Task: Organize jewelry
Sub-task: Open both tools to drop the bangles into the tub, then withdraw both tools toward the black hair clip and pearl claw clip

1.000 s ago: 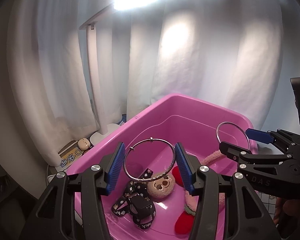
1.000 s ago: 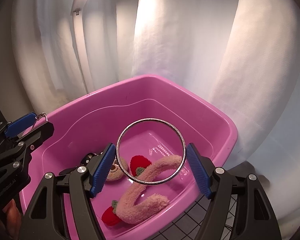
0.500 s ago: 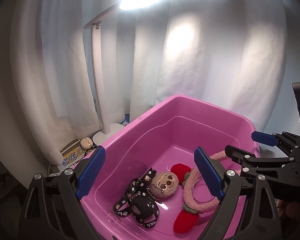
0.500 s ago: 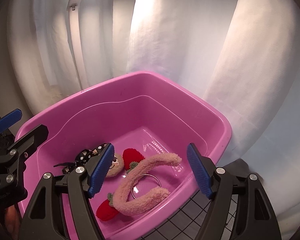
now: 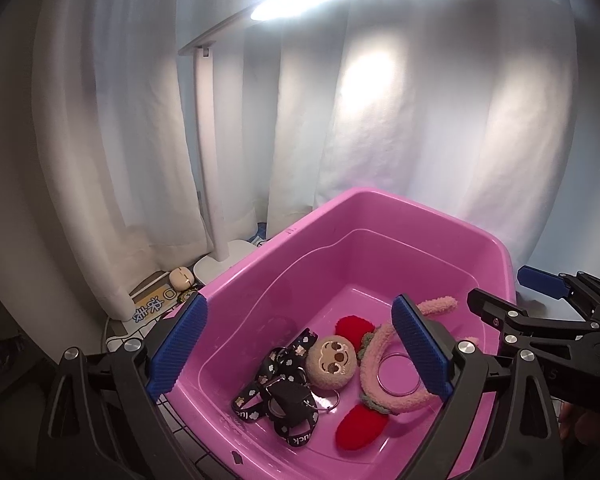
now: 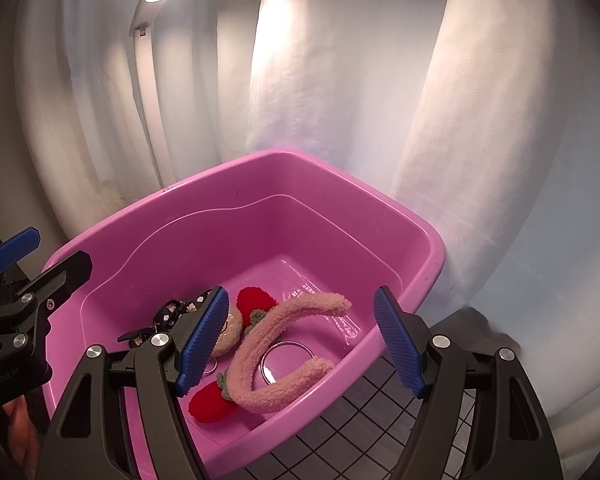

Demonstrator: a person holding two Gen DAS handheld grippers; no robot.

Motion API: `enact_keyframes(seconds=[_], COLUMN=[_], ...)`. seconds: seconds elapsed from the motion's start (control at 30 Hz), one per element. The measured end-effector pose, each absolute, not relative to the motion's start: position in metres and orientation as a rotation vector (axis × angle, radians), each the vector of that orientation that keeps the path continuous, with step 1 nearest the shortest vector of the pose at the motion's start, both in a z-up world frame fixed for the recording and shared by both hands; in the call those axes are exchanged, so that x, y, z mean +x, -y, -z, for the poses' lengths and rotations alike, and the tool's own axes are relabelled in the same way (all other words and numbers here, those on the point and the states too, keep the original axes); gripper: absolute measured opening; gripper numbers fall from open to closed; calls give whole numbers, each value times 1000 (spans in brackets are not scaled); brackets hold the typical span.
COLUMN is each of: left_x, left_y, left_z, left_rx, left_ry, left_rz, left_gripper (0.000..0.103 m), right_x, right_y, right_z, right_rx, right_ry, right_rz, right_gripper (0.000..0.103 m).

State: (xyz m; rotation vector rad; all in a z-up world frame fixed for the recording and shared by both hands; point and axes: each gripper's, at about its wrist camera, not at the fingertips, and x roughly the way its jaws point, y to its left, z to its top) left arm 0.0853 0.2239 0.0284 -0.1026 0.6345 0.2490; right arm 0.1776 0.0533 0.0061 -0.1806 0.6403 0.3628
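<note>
A pink plastic tub point(image 5: 380, 208) point(image 6: 300, 168) holds a fuzzy pink headband with red strawberry ends point(image 5: 380, 360) point(image 6: 268, 356), a round plush face charm point(image 5: 332, 362), a black patterned lanyard point(image 5: 284, 392) and a silver bangle point(image 5: 398, 374) point(image 6: 286, 362) lying flat inside the headband's curve. A second thin silver ring point(image 5: 328, 404) lies by the charm. My left gripper point(image 5: 300, 348) is open and empty above the tub. My right gripper point(image 6: 300, 340) is open and empty above the tub, and shows at the right of the left wrist view point(image 5: 512, 292).
A white desk lamp point(image 5: 216, 184) stands behind the tub at the left, lit overhead. A small box with printed characters point(image 5: 152, 300) and a beige earbud case point(image 5: 182, 278) lie by its base. White curtains close the back. A gridded black mat point(image 6: 360, 436) lies under the tub.
A second ago each gripper was shut on a silver bangle above the tub. Both opened and the bangles dropped into the tub. Both grippers have since pulled up slightly.
</note>
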Motion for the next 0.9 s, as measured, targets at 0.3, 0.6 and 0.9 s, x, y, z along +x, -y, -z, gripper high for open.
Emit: enact_keyframes(seconds=[0.3, 0.6, 0.9], left_x=[81, 65, 55], left_y=[-209, -171, -85], left_z=[-33, -33, -28], left_rx=[-89, -132, -104], left_ry=[-691, -717, -738], left_rz=[-259, -138, 66], left_gripper=[92, 95, 96], right_x=[150, 102, 51], right_y=[-33, 24, 134], right_z=[-10, 5, 46], right_rx=[-143, -54, 71], right_ry=[-622, -629, -723], right_rz=[-341, -271, -83], right_gripper=[72, 72, 72])
